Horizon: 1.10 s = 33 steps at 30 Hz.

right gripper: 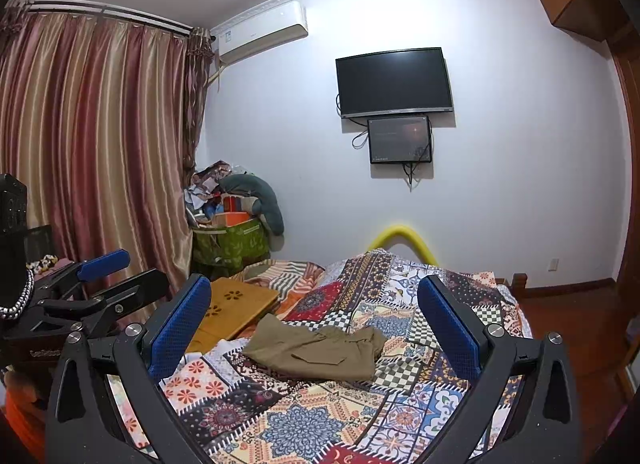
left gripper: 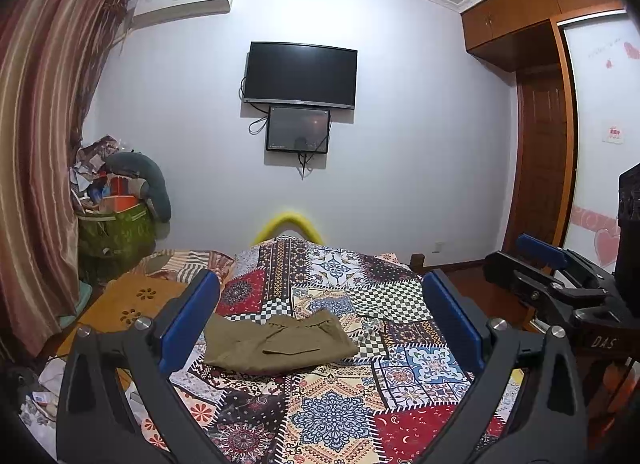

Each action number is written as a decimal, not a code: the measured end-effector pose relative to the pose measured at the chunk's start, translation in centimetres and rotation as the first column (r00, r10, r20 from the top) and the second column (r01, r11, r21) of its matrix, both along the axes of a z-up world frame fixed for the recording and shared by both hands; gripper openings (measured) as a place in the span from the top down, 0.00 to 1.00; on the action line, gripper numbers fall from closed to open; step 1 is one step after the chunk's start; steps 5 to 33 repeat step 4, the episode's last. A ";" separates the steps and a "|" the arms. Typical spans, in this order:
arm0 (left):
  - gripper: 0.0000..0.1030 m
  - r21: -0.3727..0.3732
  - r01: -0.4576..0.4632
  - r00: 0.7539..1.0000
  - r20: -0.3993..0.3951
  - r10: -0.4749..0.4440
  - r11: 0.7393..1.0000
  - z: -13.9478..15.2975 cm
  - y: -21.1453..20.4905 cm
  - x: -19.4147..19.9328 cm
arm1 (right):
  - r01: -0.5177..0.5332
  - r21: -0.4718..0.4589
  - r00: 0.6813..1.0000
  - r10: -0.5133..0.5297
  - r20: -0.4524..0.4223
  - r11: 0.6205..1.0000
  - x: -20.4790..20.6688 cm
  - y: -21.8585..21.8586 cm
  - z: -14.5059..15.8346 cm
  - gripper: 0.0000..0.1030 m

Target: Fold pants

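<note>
Two grippers wide open over the bed, nothing held.

Left gripper (left gripper: 320,320) & right gripper (right gripper: 314,322) both spread apart w/ blue pads, hovering above the quilt (left gripper: 332,416), not touching cloth. Pants (left gripper: 276,344), olive, lie folded in a loose bundle on the quilt, mid-bed, seen between the fingers in both views (right gripper: 316,352). Wood tray (right gripper: 236,304) sits just left of the pants on the bed. TV (left gripper: 300,74) on far wall w/ small screen (left gripper: 298,130) below it; curtain (right gripper: 92,144) at left.

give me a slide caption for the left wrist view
Open left gripper hovers above folded olive pants on a patchwork quilt.
</note>
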<state>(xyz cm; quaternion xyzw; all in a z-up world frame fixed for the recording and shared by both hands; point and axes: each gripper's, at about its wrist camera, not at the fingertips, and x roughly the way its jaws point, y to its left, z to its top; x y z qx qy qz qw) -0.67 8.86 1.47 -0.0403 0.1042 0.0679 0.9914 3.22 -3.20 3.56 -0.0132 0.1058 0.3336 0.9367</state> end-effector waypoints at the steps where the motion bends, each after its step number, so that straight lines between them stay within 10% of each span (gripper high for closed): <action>1: 0.01 -0.001 0.001 1.000 0.001 -0.001 1.000 0.0 0.0 0.0 | 0.000 0.000 1.000 0.000 -0.001 1.000 0.0 0.0 0.0 0.00; 33: 0.01 -0.004 0.003 1.000 0.000 -0.003 1.000 0.0 0.0 0.0 | 0.000 -0.001 1.000 0.000 -0.002 1.000 0.1 0.0 0.0 0.00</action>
